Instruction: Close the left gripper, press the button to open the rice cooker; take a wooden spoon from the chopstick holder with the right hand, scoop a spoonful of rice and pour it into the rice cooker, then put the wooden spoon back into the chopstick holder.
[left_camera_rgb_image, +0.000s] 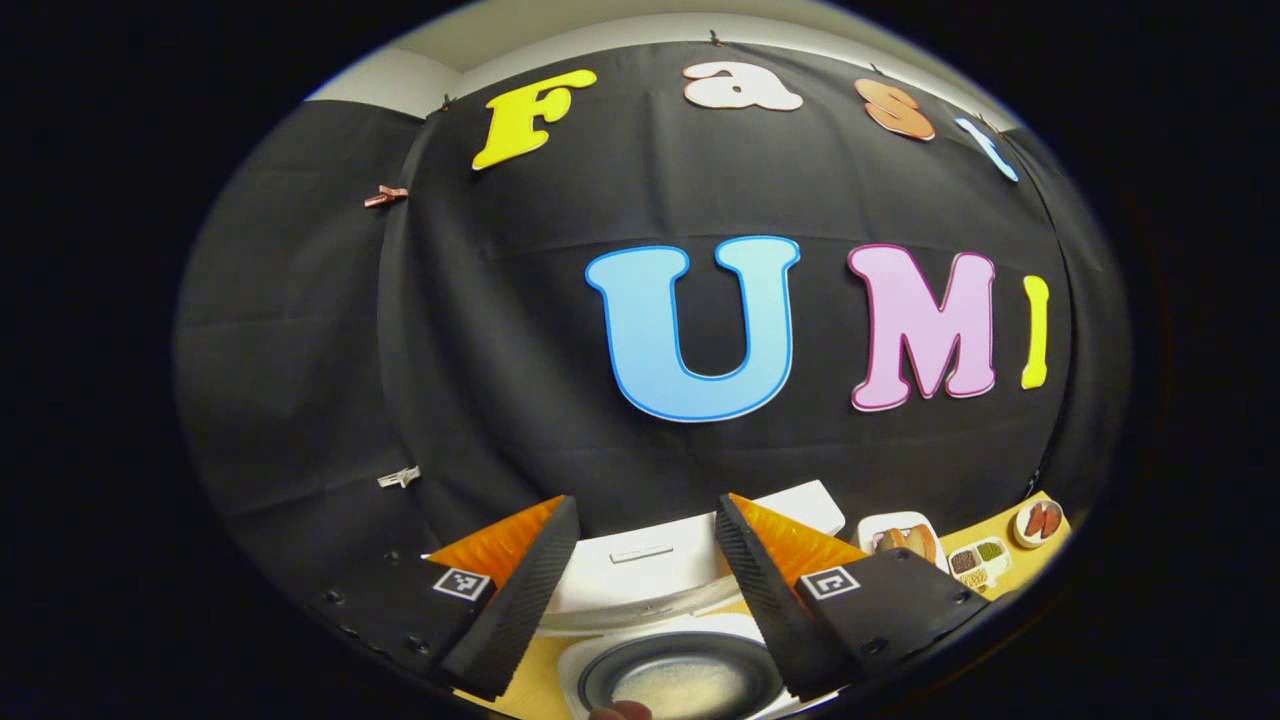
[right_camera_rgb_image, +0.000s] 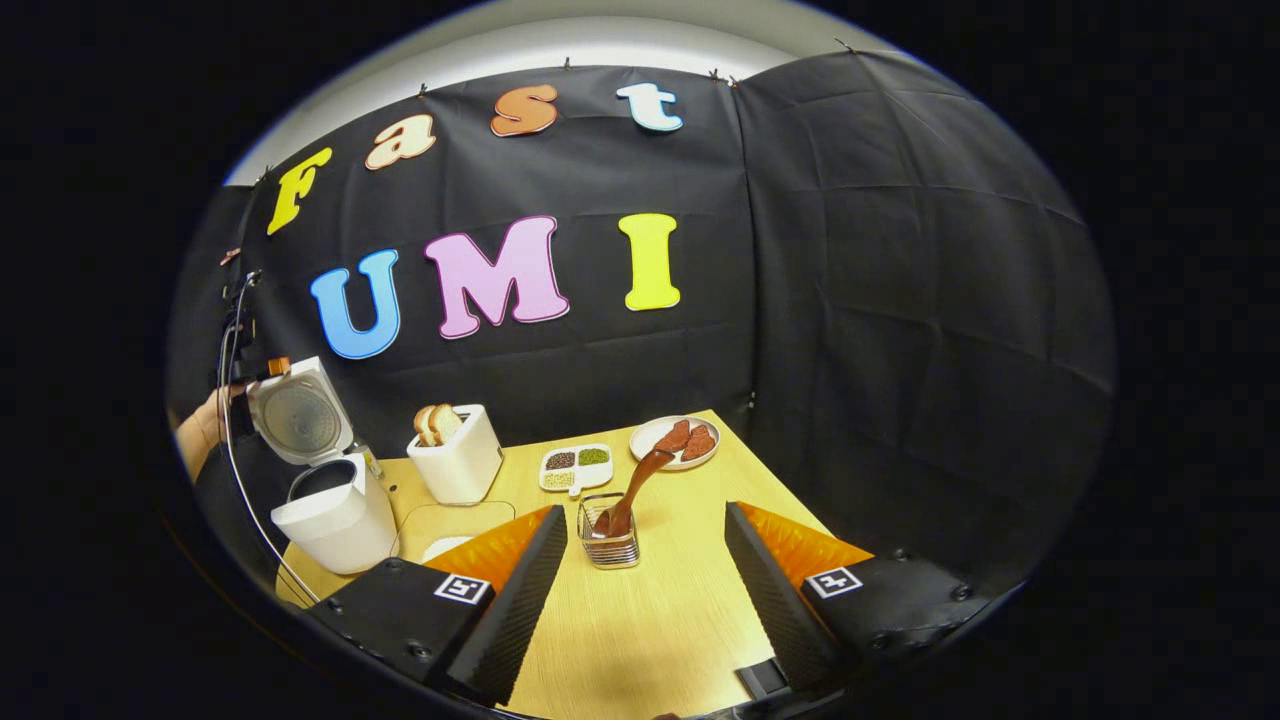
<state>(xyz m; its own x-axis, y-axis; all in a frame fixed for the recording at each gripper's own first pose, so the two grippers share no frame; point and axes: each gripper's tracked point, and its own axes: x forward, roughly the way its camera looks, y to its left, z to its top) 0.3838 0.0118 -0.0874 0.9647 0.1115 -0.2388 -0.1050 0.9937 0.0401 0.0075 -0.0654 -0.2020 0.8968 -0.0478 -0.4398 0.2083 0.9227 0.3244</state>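
Both hand-held grippers stand with jaws apart, left hand-held gripper (left_camera_rgb_image: 640, 590) over the open rice cooker (right_camera_rgb_image: 335, 510), right hand-held gripper (right_camera_rgb_image: 645, 590) facing the chopstick holder (right_camera_rgb_image: 610, 535) on the bench (right_camera_rgb_image: 660, 620). One wooden spoon (right_camera_rgb_image: 635, 490) leans inside; it looks light, stiff and smooth, so pinch its upper handle.

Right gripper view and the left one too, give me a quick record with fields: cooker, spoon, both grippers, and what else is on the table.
rice cooker: lid up, at the table's left end
inner pot: holds white rice
wooden spoon: leaning in the chopstick holder
left gripper: open, above the cooker
right gripper: open, empty, facing the holder
toaster: with bread slices
other items: divided dish of grains, plate of food
table: yellow wood
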